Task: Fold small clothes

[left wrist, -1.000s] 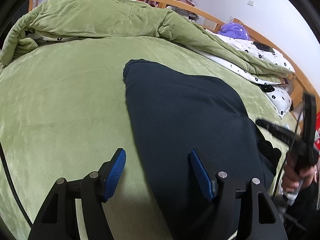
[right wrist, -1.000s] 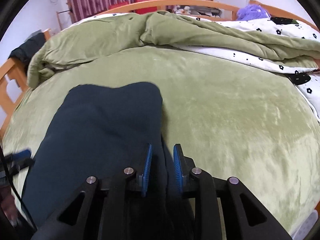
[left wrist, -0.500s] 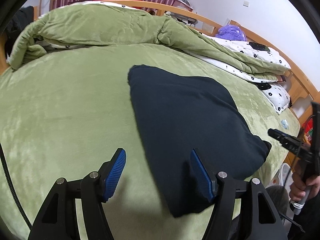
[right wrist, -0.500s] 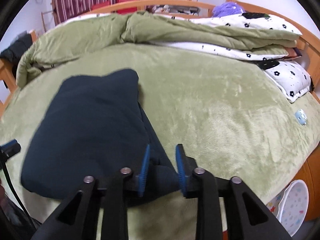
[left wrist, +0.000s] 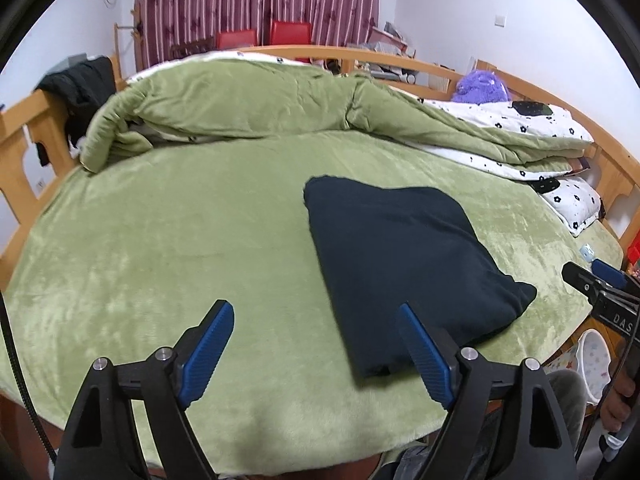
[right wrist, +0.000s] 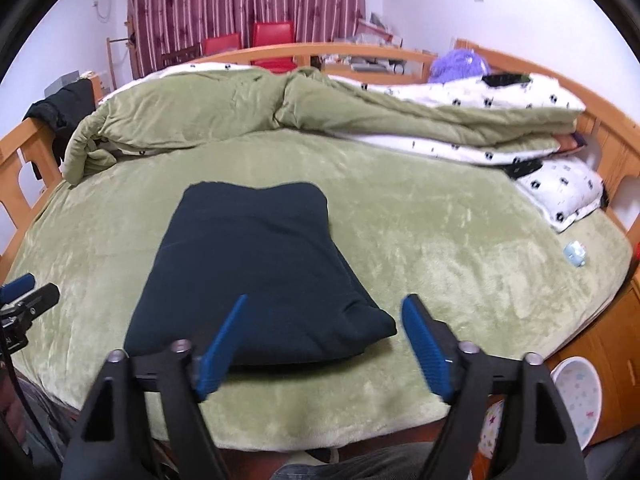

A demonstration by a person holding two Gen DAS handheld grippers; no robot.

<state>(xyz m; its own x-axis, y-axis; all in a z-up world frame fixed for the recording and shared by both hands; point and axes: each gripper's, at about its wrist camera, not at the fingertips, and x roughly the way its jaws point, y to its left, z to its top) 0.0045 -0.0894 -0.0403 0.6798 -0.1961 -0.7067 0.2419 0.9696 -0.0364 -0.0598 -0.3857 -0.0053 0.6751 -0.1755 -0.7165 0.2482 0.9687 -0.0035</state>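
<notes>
A dark navy garment [left wrist: 404, 256] lies folded flat on the green bed cover, also in the right wrist view [right wrist: 256, 268]. My left gripper [left wrist: 316, 344] is open and empty, held above the bed's near edge, left of the garment's near end. My right gripper [right wrist: 324, 340] is open and empty, just short of the garment's near right corner, not touching it. The right gripper's tips [left wrist: 596, 276] show at the right edge of the left view. The left gripper's tips [right wrist: 28, 292] show at the left edge of the right view.
A rolled green quilt [left wrist: 248, 108] and white patterned bedding [left wrist: 512, 132] lie along the far side. A wooden bed frame [right wrist: 24, 152] rings the mattress. A small blue object [right wrist: 576, 258] lies at the right edge. A white bin [right wrist: 576, 396] stands on the floor.
My right gripper let go of the garment's corner and opened wide. Both grippers pulled back and up from the bed. The garment now lies folded by itself.
</notes>
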